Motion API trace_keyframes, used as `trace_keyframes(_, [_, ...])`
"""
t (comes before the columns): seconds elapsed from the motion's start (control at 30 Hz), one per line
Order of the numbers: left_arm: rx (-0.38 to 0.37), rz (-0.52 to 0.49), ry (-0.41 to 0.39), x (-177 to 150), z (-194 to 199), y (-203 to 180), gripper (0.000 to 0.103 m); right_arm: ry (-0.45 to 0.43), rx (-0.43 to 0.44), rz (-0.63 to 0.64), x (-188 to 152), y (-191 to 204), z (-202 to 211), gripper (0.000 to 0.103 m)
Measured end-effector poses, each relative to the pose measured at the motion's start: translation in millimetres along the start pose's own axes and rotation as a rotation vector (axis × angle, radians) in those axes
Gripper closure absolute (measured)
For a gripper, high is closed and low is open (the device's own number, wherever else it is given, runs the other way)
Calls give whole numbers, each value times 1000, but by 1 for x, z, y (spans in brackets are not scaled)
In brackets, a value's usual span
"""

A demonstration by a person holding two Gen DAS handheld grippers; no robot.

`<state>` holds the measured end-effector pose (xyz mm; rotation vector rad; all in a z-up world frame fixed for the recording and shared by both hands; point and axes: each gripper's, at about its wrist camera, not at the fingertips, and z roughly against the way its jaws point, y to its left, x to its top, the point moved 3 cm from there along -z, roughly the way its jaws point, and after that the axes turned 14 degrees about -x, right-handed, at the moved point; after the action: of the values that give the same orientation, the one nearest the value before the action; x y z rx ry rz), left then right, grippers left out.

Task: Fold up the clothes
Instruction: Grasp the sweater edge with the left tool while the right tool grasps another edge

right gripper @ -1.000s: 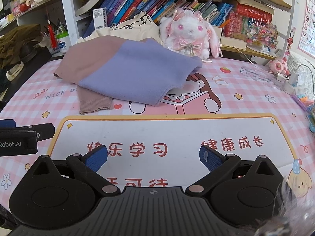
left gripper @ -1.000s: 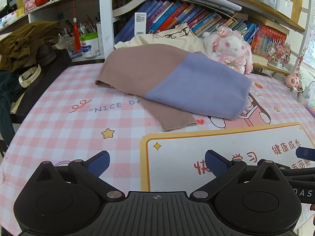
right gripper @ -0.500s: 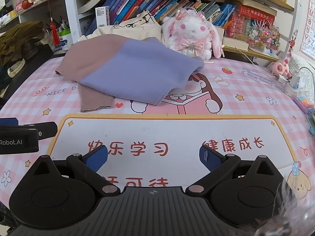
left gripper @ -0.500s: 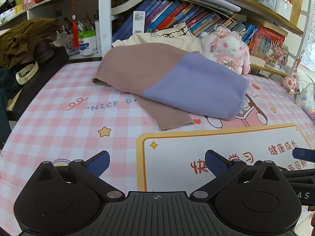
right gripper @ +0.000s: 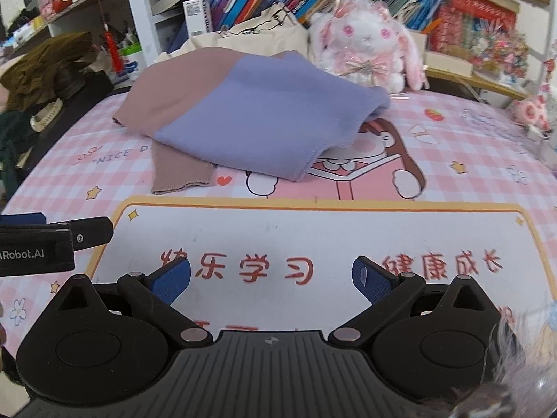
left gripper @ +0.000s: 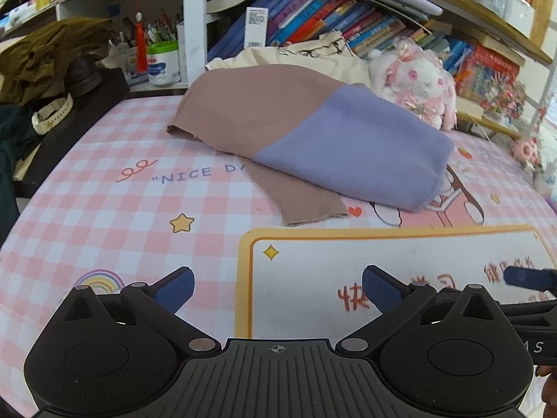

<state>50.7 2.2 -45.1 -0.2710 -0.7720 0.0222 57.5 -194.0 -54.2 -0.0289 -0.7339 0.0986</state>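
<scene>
In the left wrist view, the left gripper (left gripper: 277,287) hovers with fingers spread wide and empty over a pink checked desk mat (left gripper: 104,209), while a two-tone sweater (left gripper: 313,139), mauve and lilac, lies part-folded at the far side, one ribbed cuff (left gripper: 310,212) trailing toward the camera. The knit looks soft, light and limp, likely to sag and slide; the cuff and the lilac hem edge seem the readiest holds. In the right wrist view, the right gripper (right gripper: 271,277) is likewise spread and empty above the mat's white panel, well short of the sweater (right gripper: 264,118). A plush rabbit (right gripper: 365,48) sits just behind the garment, beside a cream cloth bag (right gripper: 257,35), and both may crowd any fold made toward the shelf.
</scene>
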Motion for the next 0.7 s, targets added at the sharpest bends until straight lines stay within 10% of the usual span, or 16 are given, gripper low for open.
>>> trace_keyframes(0.23, [131,59,-45,12,-9,-20,0,47,183,-121,44,-59,-46,10])
trace_keyframes(0.43, [259,-93,-81,24,-8,-60,0,154,333,-290,105,-104,-120,23])
trace_keyframes(0.57, [273,-168,-69,24,-12,-93,0,259,429,-454,129,-111,-172,53])
trace_keyframes(0.63, [260,-228,-68,24,-14,-114,0,283,483,-498,138,-111,-179,94])
trace_keyframes(0.7, [268,-302,-69,24,-20,-134,0,235,570,-470,146,-113,-155,94])
